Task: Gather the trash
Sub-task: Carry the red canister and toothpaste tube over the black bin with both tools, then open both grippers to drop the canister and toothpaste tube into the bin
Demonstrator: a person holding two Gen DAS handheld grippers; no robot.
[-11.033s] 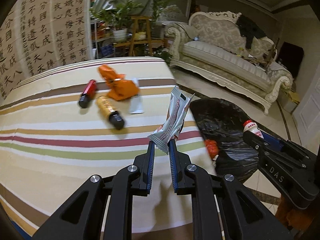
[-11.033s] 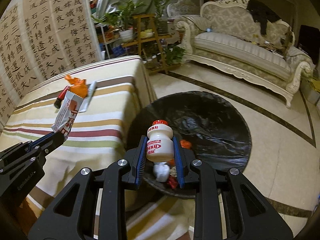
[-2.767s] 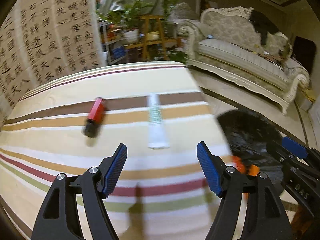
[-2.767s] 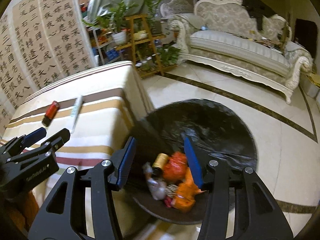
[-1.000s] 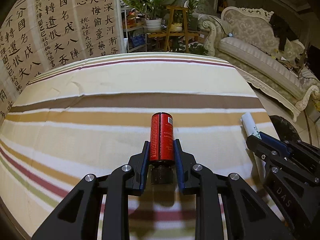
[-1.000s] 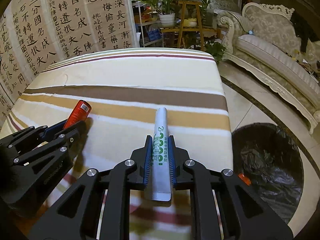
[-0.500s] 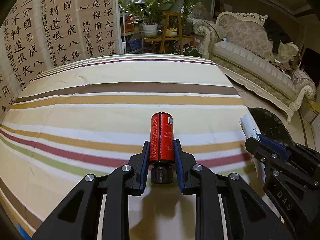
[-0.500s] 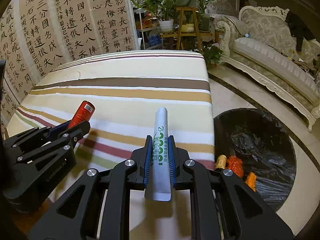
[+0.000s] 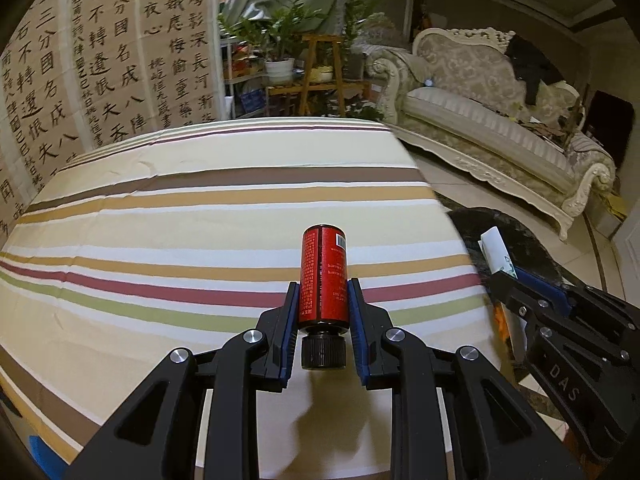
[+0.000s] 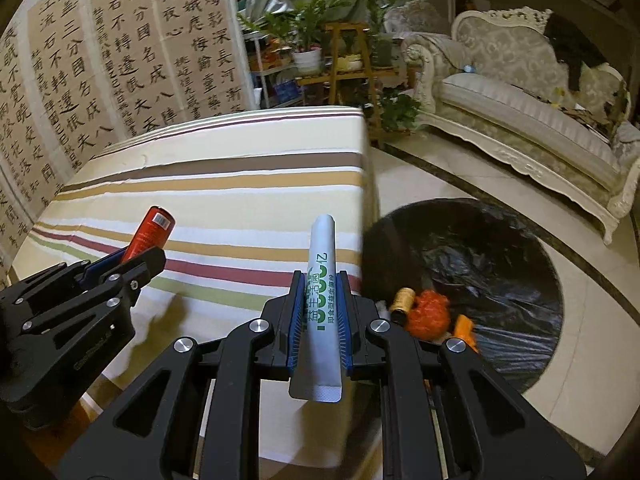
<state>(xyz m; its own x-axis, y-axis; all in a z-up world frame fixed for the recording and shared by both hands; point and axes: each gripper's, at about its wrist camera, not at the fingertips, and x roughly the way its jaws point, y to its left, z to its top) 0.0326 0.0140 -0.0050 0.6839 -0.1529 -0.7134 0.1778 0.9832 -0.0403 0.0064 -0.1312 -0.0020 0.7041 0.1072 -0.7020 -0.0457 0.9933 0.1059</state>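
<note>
Both grippers drew back toward table edge (image 10: 362, 184) | left gripper (image 9: 323, 300) clamps red bottle (image 9: 323, 276) | right gripper (image 10: 320, 296) clamps white sachet (image 10: 322, 280)

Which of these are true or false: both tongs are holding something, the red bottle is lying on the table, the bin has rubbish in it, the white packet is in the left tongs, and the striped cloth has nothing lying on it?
1. Both tongs hold something. True: the left tongs grip a red bottle, the right tongs a white packet.
2. The red bottle lies on the table. False: it is held above the striped cloth.
3. The bin has rubbish in it. True.
4. The white packet is in the left tongs. False: the right tongs hold it.
5. Nothing lies on the cloth. True, as far as both views show.
</note>
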